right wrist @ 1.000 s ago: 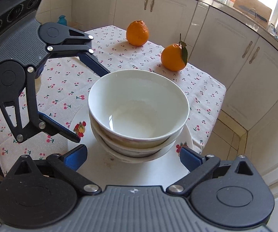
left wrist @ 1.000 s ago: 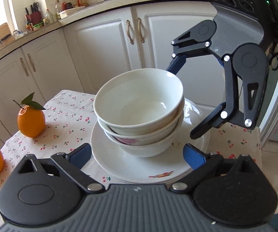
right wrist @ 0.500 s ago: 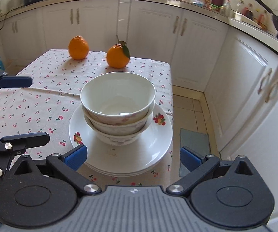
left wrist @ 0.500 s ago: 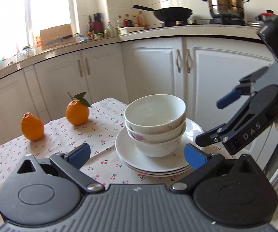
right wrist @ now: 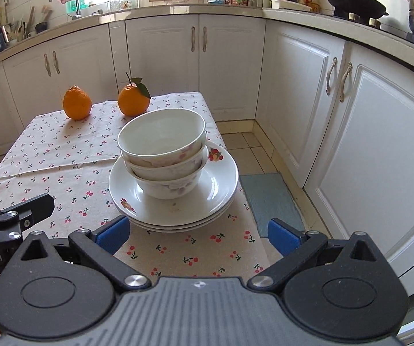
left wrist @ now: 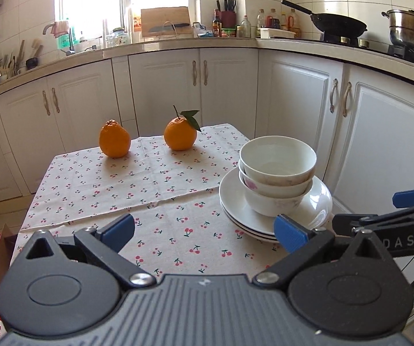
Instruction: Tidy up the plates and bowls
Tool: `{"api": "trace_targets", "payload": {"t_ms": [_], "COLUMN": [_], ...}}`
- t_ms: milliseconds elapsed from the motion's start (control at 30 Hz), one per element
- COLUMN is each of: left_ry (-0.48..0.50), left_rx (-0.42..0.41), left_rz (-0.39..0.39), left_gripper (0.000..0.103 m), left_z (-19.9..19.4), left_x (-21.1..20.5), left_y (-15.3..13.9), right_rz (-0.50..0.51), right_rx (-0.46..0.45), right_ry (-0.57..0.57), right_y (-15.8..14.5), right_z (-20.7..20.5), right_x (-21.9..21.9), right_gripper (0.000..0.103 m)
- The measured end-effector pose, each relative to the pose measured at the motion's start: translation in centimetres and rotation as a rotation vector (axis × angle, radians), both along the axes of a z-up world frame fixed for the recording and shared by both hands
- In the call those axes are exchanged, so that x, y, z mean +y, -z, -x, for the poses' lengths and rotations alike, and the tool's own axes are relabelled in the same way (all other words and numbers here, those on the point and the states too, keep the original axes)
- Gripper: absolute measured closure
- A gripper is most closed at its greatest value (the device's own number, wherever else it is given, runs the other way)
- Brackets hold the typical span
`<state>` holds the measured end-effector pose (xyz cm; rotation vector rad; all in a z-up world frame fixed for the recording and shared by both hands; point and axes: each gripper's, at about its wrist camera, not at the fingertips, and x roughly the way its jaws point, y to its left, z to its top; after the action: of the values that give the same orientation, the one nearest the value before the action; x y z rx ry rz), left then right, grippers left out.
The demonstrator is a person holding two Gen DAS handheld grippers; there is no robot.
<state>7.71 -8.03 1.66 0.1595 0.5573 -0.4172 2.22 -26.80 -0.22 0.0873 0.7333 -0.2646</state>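
three glossy white ceramic bowls (right wrist: pixel 162 144) sit nested on a stack of three round white plates (right wrist: pixel 221 190) at the cloth-covered counter's (right wrist: pixel 62 155) right edge. two dimpled orange fruits (right wrist: pixel 77 110), one leafed, lie well behind that stack. left gripper (left wrist: pixel 204 232) and right gripper (right wrist: pixel 196 235) jaws spread, empty.

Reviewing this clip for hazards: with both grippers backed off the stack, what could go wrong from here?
The plates sit near the table's right edge over the tiled floor; a nudge might tip them off. The three nested bowls lean slightly, so they may slide. Both left gripper and right gripper are open and empty.
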Motion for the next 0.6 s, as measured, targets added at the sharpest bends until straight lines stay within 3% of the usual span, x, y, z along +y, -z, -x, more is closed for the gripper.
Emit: {"api": "trace_targets", "payload": {"t_ms": [267,600], "left_ry": [-0.048,-0.060], "left_rx": [0.004,0.010], "left_rz": [0.020,0.014], "left_gripper": [0.001,0.001], "left_z": [-0.1,-0.5], "left_x": [0.8,0.7], "left_y": [-0.6,-0.5], "right_rz": [0.038,0.050], "right_rx": [-0.048,-0.036], "right_ry": [0.008,0.014], "right_y": [-1.6,-1.4], "right_z": [0.6,-0.2], "right_x": [0.8,1.1], "right_gripper": [0.000,0.000]}}
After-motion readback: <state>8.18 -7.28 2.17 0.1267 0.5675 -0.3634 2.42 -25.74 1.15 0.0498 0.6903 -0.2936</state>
